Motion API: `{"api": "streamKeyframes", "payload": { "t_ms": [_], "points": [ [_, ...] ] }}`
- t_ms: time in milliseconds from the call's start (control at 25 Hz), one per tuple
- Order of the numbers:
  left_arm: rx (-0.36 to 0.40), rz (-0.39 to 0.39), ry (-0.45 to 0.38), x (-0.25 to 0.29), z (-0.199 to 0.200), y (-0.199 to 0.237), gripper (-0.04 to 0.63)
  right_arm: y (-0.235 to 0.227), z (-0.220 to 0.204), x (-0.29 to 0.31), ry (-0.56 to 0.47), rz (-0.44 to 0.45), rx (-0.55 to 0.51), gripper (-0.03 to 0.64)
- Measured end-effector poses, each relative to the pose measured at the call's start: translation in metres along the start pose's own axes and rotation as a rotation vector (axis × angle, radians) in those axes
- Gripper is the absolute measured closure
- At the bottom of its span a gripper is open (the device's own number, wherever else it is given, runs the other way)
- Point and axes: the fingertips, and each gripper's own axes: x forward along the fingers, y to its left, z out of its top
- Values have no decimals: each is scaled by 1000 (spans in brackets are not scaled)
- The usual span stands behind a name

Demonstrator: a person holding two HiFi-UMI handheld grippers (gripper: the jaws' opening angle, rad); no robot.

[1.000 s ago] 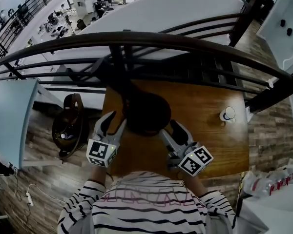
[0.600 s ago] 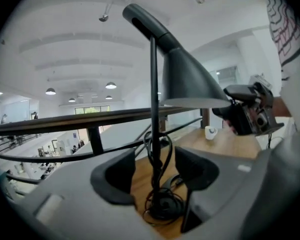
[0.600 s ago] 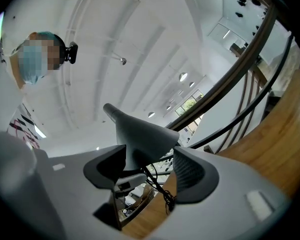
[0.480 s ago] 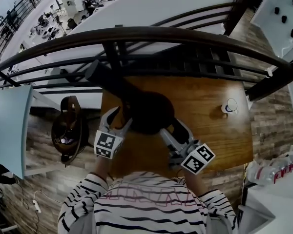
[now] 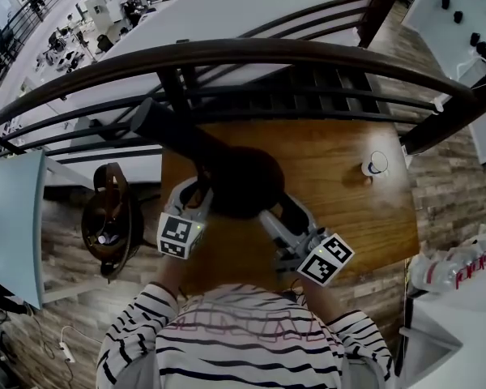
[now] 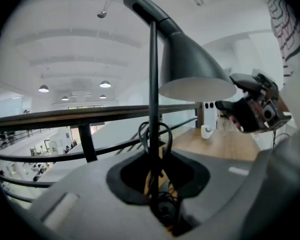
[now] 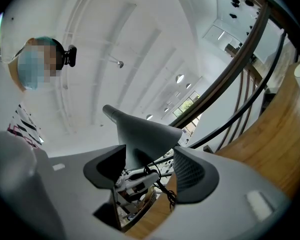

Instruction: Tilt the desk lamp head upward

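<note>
Grey lamp head point(image 7: 142, 134) sits just above the open jaws of our right gripper point(image 7: 149, 171), neck sloping up-left, while our left gripper point(image 6: 155, 181), jaws having just been closing, seems to pinch its upright stem point(image 6: 153, 84) above the wooden table point(image 5: 340, 185).

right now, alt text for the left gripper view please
The left gripper, jaws having just been closing, clasps the thin upright stem of a dark desk lamp, whose shade flares overhead. At right the right gripper, jaws lately opening, has the shade's rim between them; a railing and wooden table lie behind.
</note>
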Motion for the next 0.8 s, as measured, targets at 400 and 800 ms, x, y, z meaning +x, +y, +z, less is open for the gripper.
{"api": "streamKeyframes", "payload": {
  "t_ms": [400, 800],
  "points": [
    [-14, 19, 8, -5, -10, 2, 520, 8, -4, 1, -23, 24, 78, 332],
    [-31, 30, -7, -9, -6, 0, 522, 14, 0, -2, -10, 32, 99, 322]
  ]
}}
